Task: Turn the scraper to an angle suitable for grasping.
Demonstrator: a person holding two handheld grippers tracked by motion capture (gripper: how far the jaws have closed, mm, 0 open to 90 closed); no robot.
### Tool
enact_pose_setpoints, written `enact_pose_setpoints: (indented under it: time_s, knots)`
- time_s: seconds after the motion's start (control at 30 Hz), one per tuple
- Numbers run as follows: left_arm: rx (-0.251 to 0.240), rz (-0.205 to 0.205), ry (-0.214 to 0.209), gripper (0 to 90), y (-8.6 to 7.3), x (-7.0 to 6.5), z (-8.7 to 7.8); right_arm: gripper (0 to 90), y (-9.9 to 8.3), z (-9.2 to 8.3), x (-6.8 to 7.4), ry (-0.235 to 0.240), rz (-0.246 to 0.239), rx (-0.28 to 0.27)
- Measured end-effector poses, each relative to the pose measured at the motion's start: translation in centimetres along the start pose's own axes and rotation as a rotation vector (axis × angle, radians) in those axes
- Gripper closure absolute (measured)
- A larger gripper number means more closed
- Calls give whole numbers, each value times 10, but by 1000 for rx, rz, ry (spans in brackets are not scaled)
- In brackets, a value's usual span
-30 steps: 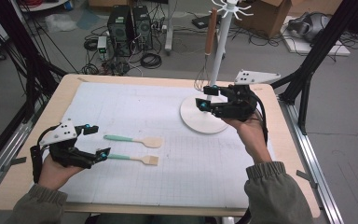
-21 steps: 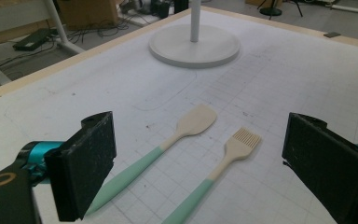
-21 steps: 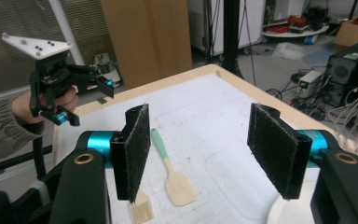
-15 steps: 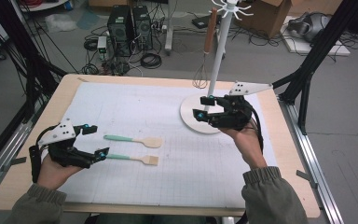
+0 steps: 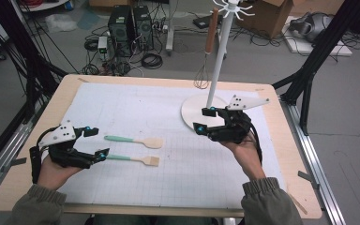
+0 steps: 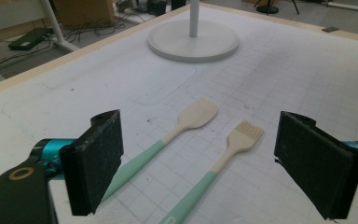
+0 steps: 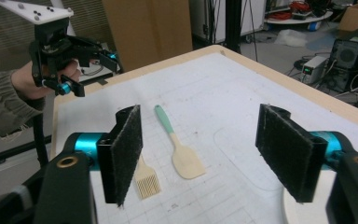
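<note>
Overhead, the left gripper (image 5: 98, 143) sits at the near left of the table (image 5: 37, 140), its jaws apart and empty after easing in a little, straddling the green handle ends of the spatula (image 5: 133, 140) and the brush (image 5: 131, 159), which lie side by side on the white mat (image 5: 136, 108). The right gripper (image 5: 205, 119) hovers by the round base of the rack (image 5: 192, 112), its jaws having just widened, nothing between them; a whisk (image 5: 206, 51) hangs from the rack's top. Nothing here serves as a container, so nothing is held inside anything; the rack's hooks are the nearest thing to storage. From the left gripper view, the spatula (image 6: 177, 133) and brush (image 6: 223, 156) lie close and nearly parallel between the open pads, so I judge the chief risk to be a grab that catches both handles at once, or nudges one and skews the other. A slim, flat handle could also slip or pivot if pinched off-centre. From the right gripper view, the spatula (image 7: 177, 144) and brush (image 7: 147, 182) lie on the mat beyond the open jaws, with the left gripper (image 7: 91, 70) farther off; if both hands go for the same tool, the grippers could collide.
</note>
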State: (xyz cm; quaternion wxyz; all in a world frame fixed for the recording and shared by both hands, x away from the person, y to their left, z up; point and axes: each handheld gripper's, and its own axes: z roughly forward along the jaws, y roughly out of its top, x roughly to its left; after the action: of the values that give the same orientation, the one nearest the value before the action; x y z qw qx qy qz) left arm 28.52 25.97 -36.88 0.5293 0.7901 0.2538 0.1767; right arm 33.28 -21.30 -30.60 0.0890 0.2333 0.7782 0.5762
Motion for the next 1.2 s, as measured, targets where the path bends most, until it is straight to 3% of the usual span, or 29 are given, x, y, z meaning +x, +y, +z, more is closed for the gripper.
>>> enact_pose_setpoints:
  time_s: [0.47, 0.67, 0.97, 1.2]
  knots:
    - [46, 16, -4, 303, -12, 6, 7, 299, -30, 2, 5, -16, 5, 34]
    - [53, 11, 0, 331, -16, 8, 9, 311, -38, 12, 5, -22, 21, 58]
    - [60, 4, 14, 332, -18, 11, 7, 391, -41, 29, 8, 1, 8, 117]
    - [75, 3, 2, 443, -19, 13, 7, 430, -42, 23, 13, 1, 2, 111]
